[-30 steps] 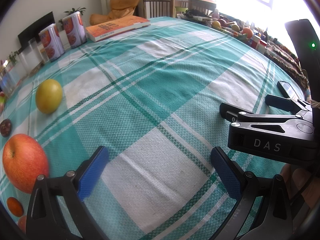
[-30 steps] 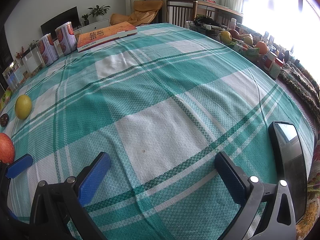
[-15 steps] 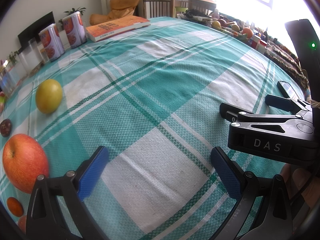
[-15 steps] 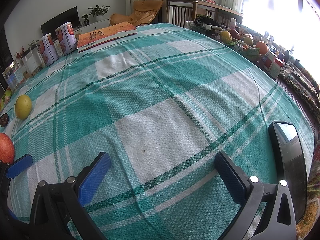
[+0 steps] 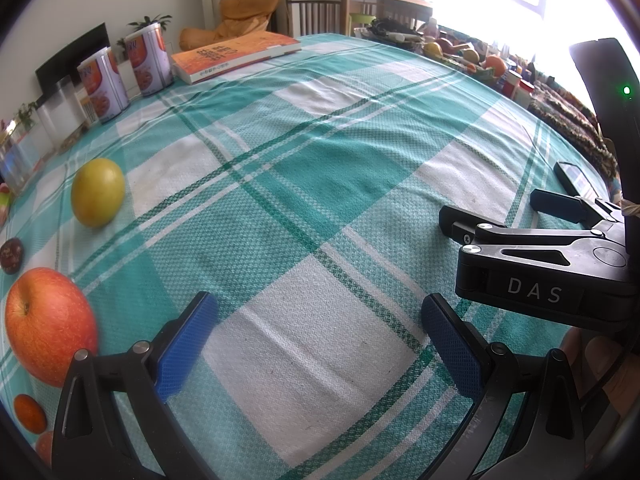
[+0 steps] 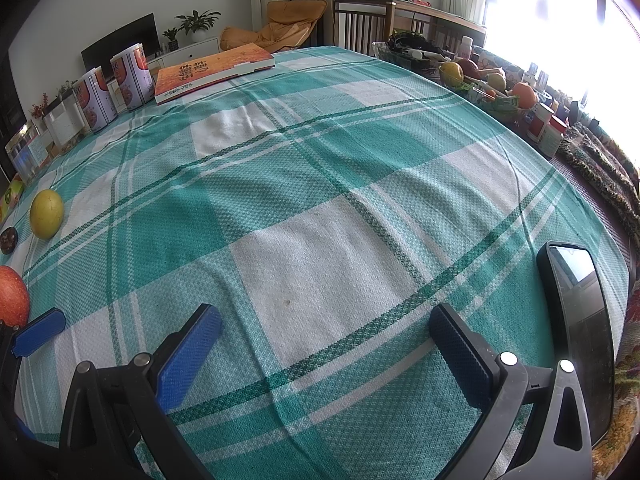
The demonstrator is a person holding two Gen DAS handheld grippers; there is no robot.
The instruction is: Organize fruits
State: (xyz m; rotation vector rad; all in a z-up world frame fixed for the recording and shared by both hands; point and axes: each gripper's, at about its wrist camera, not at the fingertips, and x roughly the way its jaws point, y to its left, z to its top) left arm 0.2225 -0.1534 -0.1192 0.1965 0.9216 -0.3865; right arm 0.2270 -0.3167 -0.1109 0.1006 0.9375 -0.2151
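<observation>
On the green plaid tablecloth (image 5: pixel 320 168) a red apple (image 5: pixel 48 326) lies at the left, just left of my left gripper (image 5: pixel 316 344), which is open and holds nothing. Further back sit a yellow fruit (image 5: pixel 97 191) and a small dark fruit (image 5: pixel 10 255). Small orange fruits (image 5: pixel 29 418) lie at the lower left edge. My right gripper (image 6: pixel 324 344) is open and empty over bare cloth; it also shows at the right of the left wrist view (image 5: pixel 520 216). The right wrist view has the apple (image 6: pixel 12 294) and yellow fruit (image 6: pixel 46 213) at far left.
A black phone (image 6: pixel 580 320) lies near the table's right edge. An orange book (image 6: pixel 212 70) and two cans (image 6: pixel 112 84) stand at the back. A basket of fruit (image 6: pixel 484 80) and jars (image 6: pixel 548 130) line the far right.
</observation>
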